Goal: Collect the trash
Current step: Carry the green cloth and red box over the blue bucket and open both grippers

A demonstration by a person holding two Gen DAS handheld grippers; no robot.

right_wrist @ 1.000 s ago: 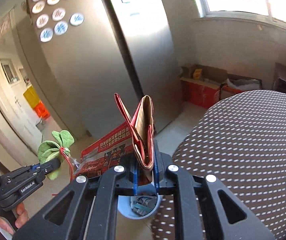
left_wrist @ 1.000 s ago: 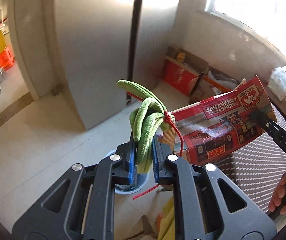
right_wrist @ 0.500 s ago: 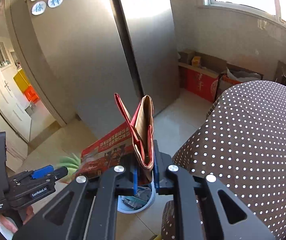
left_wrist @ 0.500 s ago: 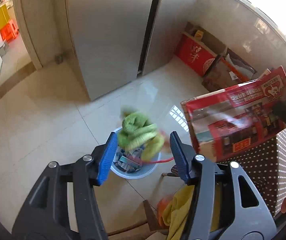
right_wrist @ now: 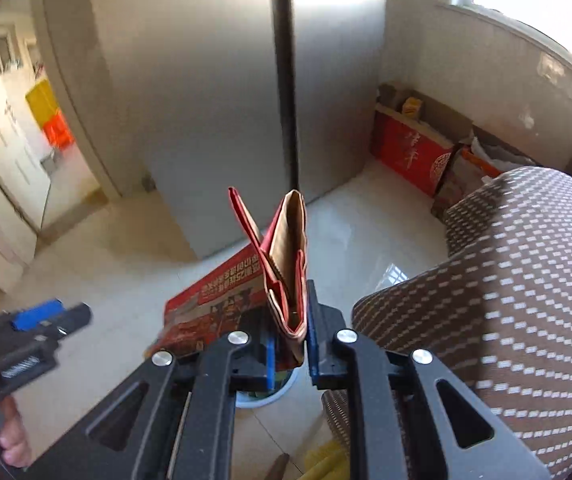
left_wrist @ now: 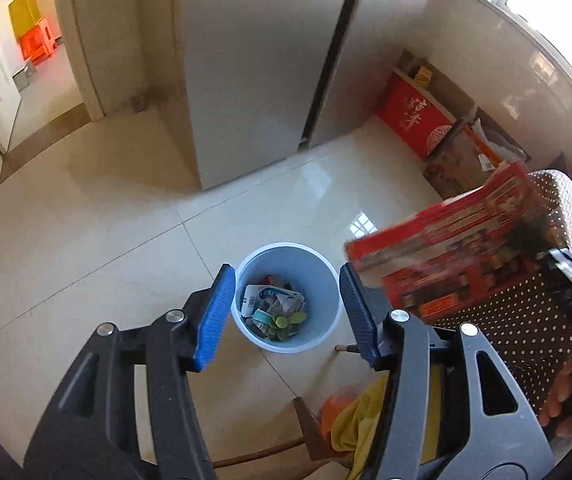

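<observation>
My left gripper (left_wrist: 286, 312) is open and empty, held above a light blue trash bin (left_wrist: 328, 280) on the floor. The green bundle (left_wrist: 283, 322) lies inside the bin among other scraps. My right gripper (right_wrist: 290, 344) is shut on a flattened red cardboard box (right_wrist: 286, 264), held upright over the bin's rim (right_wrist: 286, 390). The same red box (left_wrist: 458, 264) shows at the right of the left wrist view. The left gripper (right_wrist: 41, 320) shows at the left of the right wrist view.
A large grey fridge (left_wrist: 261, 60) stands behind the bin. Red and brown cartons (left_wrist: 414, 120) sit by the wall under the window. A brown dotted table (right_wrist: 506, 300) is at the right. A yellow cloth (left_wrist: 362, 420) lies on a chair below.
My left gripper opened and the green bundle dropped into the bin. Both grippers tilted down toward the floor. The right gripper still holds the red box.
</observation>
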